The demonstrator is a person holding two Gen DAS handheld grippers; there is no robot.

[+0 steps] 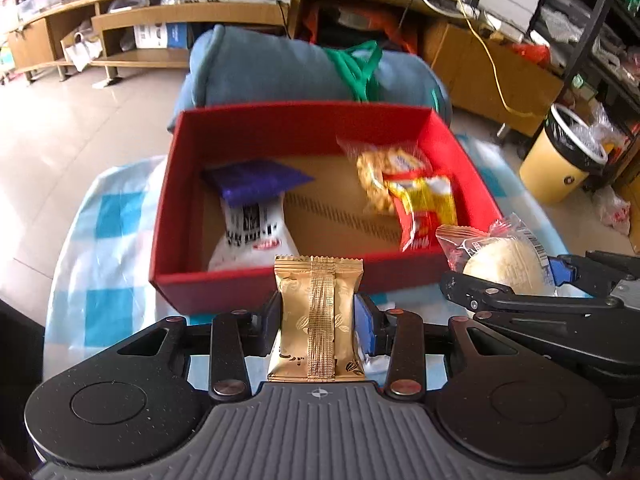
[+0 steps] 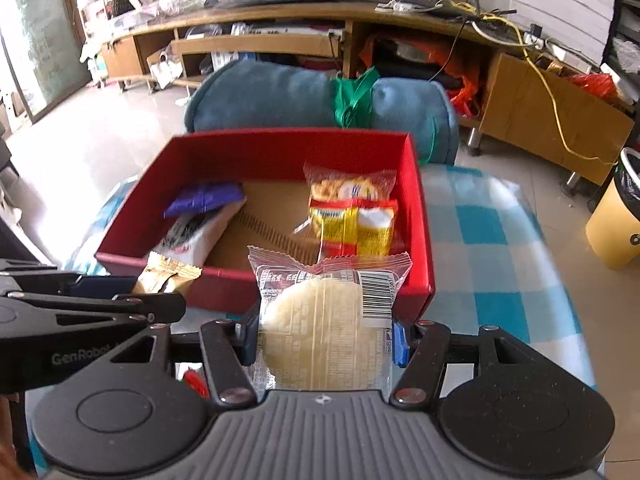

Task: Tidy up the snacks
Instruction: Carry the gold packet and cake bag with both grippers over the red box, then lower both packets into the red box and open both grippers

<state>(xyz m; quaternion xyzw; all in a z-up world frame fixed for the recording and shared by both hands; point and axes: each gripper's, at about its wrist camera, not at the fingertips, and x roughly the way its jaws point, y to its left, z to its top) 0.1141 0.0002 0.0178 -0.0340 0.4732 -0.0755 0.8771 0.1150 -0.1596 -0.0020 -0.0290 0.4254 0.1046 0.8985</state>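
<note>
My left gripper (image 1: 318,316) is shut on a gold foil snack packet (image 1: 318,320), held upright just before the near wall of the red box (image 1: 256,284). My right gripper (image 2: 324,332) is shut on a clear-wrapped round pale cake (image 2: 320,320), near the box's front right corner (image 2: 416,280). In the left wrist view the cake (image 1: 504,264) and right gripper (image 1: 516,300) show at right. The box holds a purple packet (image 1: 256,180) on a white packet (image 1: 252,236) at left, and a peanut bag (image 1: 384,172) with a red-yellow packet (image 1: 424,208) at right.
The box sits on a table with a blue-and-white checked cloth (image 2: 492,240). A rolled blue blanket with a green strap (image 1: 304,68) lies just behind the box. A yellow bin (image 1: 560,160) stands on the floor at right. Wooden shelving (image 1: 180,20) lines the back.
</note>
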